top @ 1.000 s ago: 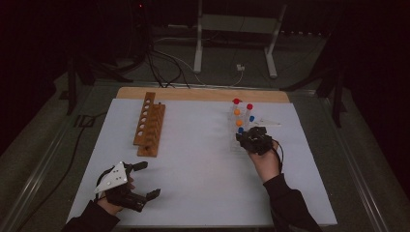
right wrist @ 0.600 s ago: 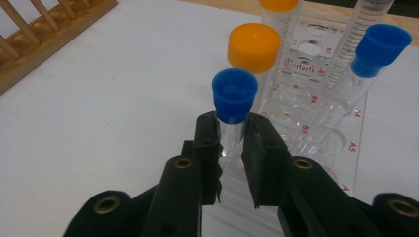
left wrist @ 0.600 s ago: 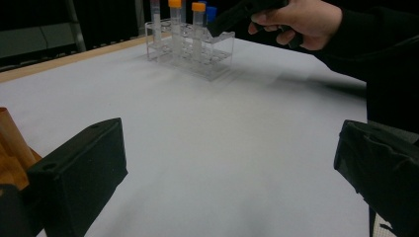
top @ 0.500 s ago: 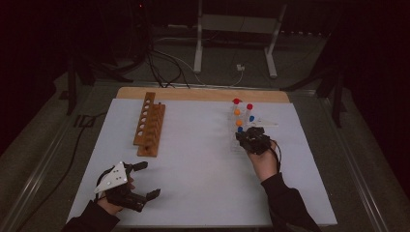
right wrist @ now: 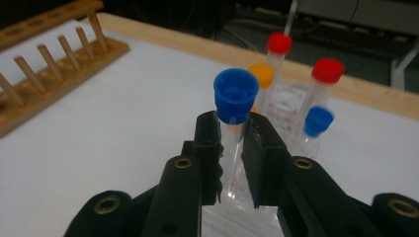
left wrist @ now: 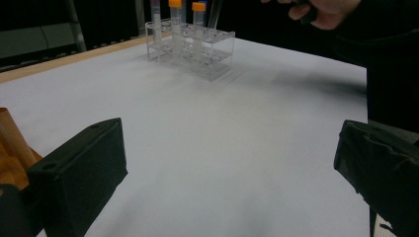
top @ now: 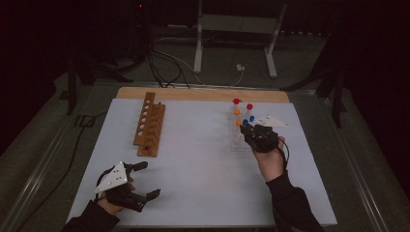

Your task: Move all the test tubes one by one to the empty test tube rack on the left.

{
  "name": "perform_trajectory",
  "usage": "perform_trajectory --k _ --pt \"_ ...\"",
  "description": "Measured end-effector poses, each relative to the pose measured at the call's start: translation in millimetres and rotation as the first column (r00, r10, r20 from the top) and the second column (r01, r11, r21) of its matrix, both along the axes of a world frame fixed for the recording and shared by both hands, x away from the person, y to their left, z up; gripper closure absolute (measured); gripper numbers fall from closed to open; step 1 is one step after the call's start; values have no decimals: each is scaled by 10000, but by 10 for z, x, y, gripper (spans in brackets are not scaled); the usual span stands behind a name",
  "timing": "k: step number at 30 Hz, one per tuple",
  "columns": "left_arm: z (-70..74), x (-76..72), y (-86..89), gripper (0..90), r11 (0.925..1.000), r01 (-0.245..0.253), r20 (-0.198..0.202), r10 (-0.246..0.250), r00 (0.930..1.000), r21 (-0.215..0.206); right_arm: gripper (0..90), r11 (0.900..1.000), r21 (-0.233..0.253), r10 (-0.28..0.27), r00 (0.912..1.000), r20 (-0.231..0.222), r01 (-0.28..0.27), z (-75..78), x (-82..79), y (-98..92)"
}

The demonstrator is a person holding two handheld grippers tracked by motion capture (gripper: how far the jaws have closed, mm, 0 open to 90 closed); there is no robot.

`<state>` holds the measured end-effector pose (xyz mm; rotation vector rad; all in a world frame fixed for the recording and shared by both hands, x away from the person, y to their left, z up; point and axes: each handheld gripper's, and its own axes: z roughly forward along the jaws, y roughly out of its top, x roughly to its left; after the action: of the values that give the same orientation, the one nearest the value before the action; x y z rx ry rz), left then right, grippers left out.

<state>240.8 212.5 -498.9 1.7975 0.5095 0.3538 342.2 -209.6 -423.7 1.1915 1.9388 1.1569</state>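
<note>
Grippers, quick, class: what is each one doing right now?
Left gripper: open, holding nothing, above the table.
Right gripper: shut on the blue-capped tube.

A clear tube (right wrist: pixel 232 148) with a blue cap (right wrist: pixel 235 95) is standing upright, sitting pinched just below the cap, over the clear rack (left wrist: pixel 190 47) at the table's far right.

I see my right gripper (top: pixel 249 134) shifted slightly nearer the person since a second ago, jaws clamped on the blue-capped tube (right wrist: pixel 235 121) at the clear rack (left wrist: pixel 190 47).
</note>
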Motion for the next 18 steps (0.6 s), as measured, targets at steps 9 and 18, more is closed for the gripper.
perform_trajectory --k 9,18 --pt "23 -10 -17 5 10000 54 42 -54 10000 -50 766 9975 102 701 9967 398 -706 187 -165 48" --pt "92 -19 -48 6 9998 -41 -97 39 9999 -219 766 9815 -163 1907 9816 -54 -1908 96 -279 309"
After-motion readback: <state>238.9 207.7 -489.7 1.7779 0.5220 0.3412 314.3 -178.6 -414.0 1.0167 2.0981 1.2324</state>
